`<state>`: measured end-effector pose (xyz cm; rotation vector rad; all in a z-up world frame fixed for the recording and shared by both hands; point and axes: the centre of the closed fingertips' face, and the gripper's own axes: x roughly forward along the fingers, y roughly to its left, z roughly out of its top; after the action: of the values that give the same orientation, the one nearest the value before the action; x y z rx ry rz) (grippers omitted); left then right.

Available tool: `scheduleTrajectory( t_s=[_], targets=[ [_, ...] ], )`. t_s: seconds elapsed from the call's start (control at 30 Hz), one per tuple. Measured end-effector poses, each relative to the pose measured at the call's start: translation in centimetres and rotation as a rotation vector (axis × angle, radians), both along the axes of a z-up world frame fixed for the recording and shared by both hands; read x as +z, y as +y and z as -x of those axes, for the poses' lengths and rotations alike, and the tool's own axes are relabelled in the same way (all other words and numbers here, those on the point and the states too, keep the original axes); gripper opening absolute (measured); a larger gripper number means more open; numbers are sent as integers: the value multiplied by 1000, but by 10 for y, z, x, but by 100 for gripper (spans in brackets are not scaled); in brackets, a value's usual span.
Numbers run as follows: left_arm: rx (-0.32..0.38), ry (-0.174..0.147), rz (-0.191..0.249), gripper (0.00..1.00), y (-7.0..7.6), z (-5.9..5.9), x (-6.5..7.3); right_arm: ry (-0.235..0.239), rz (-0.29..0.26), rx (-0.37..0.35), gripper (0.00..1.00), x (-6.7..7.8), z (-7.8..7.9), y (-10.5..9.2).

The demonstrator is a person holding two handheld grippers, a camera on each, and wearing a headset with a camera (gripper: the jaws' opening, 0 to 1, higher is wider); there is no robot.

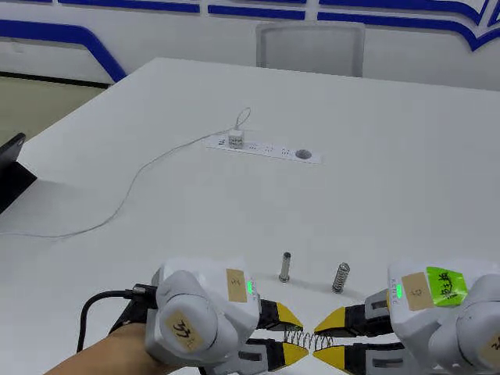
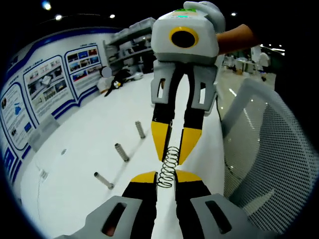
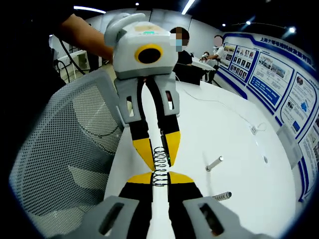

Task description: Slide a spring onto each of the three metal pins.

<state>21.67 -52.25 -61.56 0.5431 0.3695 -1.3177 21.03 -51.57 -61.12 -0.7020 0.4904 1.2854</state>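
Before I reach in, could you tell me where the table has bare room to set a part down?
Bare table lies between the power strip and the bare pin and spring-fitted pin, and also right of the strip. The cable crosses the left side. The near edge is crowded: left gripper and right gripper both clamp a spring there.

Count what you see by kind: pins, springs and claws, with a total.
Metal pins: 3
Springs: 2, one on a pin, plus the held spring in both claws
Claws: 2, left claw and right claw
Total: 7
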Motion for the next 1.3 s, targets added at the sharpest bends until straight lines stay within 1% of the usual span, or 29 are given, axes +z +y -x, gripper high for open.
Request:
scheduleTrajectory(
  t_s=[0.07, 0.1, 0.17, 0.27, 0.3, 0.37, 0.4, 0.43, 0.5, 0.57, 0.7, 0.73, 0.77, 0.83, 0.93, 0.97, 1.03, 1.13, 1.17, 1.23, 1.3],
  targets=[
    [-4, 5, 16, 12, 1, 1, 1, 1, -7, 12, 11, 1, 2, -1],
    [-7, 0, 25, 12, 1, 1, 2, -2, -12, 13, 11, 3, 2, -1],
    [-12, -7, 41, 11, 0, 3, 5, 11, -30, 12, 11, 6, 2, -2],
    [-12, 1, 65, 11, -3, 4, 8, 23, -51, 7, 12, 9, 0, -4],
    [-11, -2, 70, 10, -3, 3, 9, 29, -62, -4, 13, 11, -1, -4],
    [-9, 2, 85, 10, -4, 2, 11, 42, -64, -14, 15, 10, -3, -6],
    [-9, 4, 89, 10, -5, 2, 12, 46, -59, -20, 19, 9, -3, -8],
    [-9, 5, 91, 10, -5, 2, 13, 48, -51, -23, 20, 7, -4, -10],
    [-15, 6, 89, 10, -5, 2, 13, 45, -51, -30, 18, 7, -6, -14],
    [-16, 4, 85, 10, -5, 2, 13, 70, -70, -36, 15, 9, -5, -16],
    [-7, 11, 103, 10, -6, 2, 16, 90, -82, -44, 14, 8, -5, -15],
    [-6, 9, 105, 10, -6, 2, 16, 96, -94, -43, 13, 8, -5, -13],
    [-5, 9, 107, 10, -6, 2, 17, 114, -110, -40, 11, 9, -2, -11],
    [-9, 10, 103, 10, -6, 3, 16, 118, -112, -39, 11, 10, -2, -12],
    [-6, 10, 103, 10, -4, 3, 16, 152, -152, -61, 11, 16, -2, -10],
    [-7, 0, 95, 10, -4, 3, 15, 152, -161, -56, 11, 20, -1, -9],
    [-10, -9, 88, 10, -4, 3, 16, 158, -173, -56, 11, 24, -1, -7],
    [-5, -12, 91, 10, -4, 1, 17, 163, -185, -55, 11, 28, -1, -6],
    [-3, -10, 93, 10, -4, 1, 17, 169, -193, -57, 11, 29, -1, -5],
    [13, 7, 104, 10, -3, 0, 18, 183, -225, -64, 11, 35, -1, -3],
    [16, 7, 105, 10, -4, 0, 18, 191, -265, -66, 11, 44, -2, 2]
  ],
)
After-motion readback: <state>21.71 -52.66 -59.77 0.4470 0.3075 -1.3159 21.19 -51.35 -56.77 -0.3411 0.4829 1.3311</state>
